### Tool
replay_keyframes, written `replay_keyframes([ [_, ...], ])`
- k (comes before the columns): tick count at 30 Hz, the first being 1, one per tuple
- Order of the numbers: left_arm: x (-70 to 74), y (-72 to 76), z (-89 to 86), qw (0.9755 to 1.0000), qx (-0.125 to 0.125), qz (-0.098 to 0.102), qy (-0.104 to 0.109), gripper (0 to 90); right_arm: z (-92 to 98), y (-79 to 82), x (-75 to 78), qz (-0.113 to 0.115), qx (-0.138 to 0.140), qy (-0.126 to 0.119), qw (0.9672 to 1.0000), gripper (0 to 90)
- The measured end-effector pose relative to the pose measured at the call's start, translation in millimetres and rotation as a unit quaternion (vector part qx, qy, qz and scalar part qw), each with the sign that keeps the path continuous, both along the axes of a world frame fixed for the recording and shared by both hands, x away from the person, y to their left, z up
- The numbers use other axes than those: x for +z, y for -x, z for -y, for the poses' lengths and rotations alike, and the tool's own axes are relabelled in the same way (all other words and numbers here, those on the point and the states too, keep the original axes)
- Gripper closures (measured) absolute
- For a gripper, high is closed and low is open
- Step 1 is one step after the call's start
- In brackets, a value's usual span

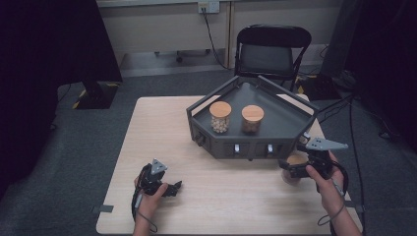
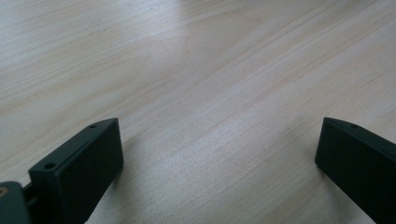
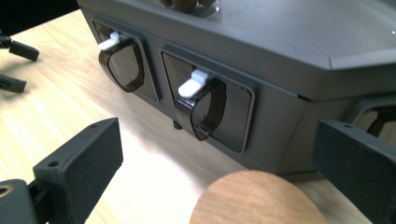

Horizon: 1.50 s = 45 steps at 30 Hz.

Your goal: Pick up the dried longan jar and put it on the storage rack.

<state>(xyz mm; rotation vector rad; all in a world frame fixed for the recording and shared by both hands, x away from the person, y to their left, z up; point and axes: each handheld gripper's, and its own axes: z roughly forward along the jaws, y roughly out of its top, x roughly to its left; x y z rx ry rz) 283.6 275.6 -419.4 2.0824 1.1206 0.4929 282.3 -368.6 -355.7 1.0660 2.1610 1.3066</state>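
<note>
A dark grey angular stand sits at the back right of the wooden table. On its top stand two wooden-lidded glass jars: one with pale balls, one with brown contents. A third jar with a wooden lid stands by the stand's front right corner. My right gripper is open, its jaws wide on either side of that lid without touching it. Near the table's front left, my left gripper is open over bare wood.
The stand's front face carries two smoked spouts with white levers. A black folding chair stands behind the table. Cables run along the floor at the right. The left gripper's jaws appear far off in the right gripper view.
</note>
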Motion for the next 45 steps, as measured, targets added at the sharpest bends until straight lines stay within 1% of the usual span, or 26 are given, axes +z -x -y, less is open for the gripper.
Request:
replay_keyframes([
  [4, 0.0, 0.0, 0.0, 1.0000, 0.000, 0.000, 0.000, 0.5, 2.3, 2.1, -2.4, -0.003, -0.004, 0.000, 1.0000, 1.5],
  [7, 0.0, 0.0, 0.0, 1.0000, 0.000, 0.000, 0.000, 0.5, 4.2, 4.5, -5.1, 0.002, -0.005, 0.002, 1.0000, 1.5],
  [14, 0.0, 0.0, 0.0, 1.0000, 0.000, 0.000, 0.000, 0.5, 7.8, 7.0, -10.5, 0.000, -0.008, 0.002, 1.0000, 1.4],
  [18, 0.1, -0.1, -0.1, 1.0000, 0.000, 0.000, 0.000, 0.4, 8.3, 10.4, -14.4, 0.007, -0.008, 0.007, 0.9999, 1.4],
  [21, 0.1, -0.1, 0.0, 1.0000, 0.000, 0.000, 0.000, 0.4, 8.7, 11.7, -15.6, 0.005, -0.010, 0.008, 0.9999, 1.4],
  [24, 0.3, -0.2, -0.1, 1.0000, -0.001, 0.000, -0.001, 0.5, 9.5, 13.6, -17.1, 0.009, -0.012, 0.010, 0.9998, 1.4],
  [34, 0.1, -0.1, 0.0, 1.0000, 0.000, 0.000, 0.000, 0.4, 15.0, 17.3, -24.5, 0.006, -0.020, 0.008, 0.9998, 1.3],
  [37, 0.1, -0.1, -0.1, 1.0000, 0.000, 0.000, 0.000, 0.4, 14.3, 19.0, -27.0, 0.007, -0.022, 0.013, 0.9997, 1.3],
  [45, 0.0, -0.1, 0.0, 1.0000, 0.000, 0.000, 0.000, 0.5, 15.8, 20.5, -34.5, 0.000, -0.025, 0.016, 0.9996, 1.3],
])
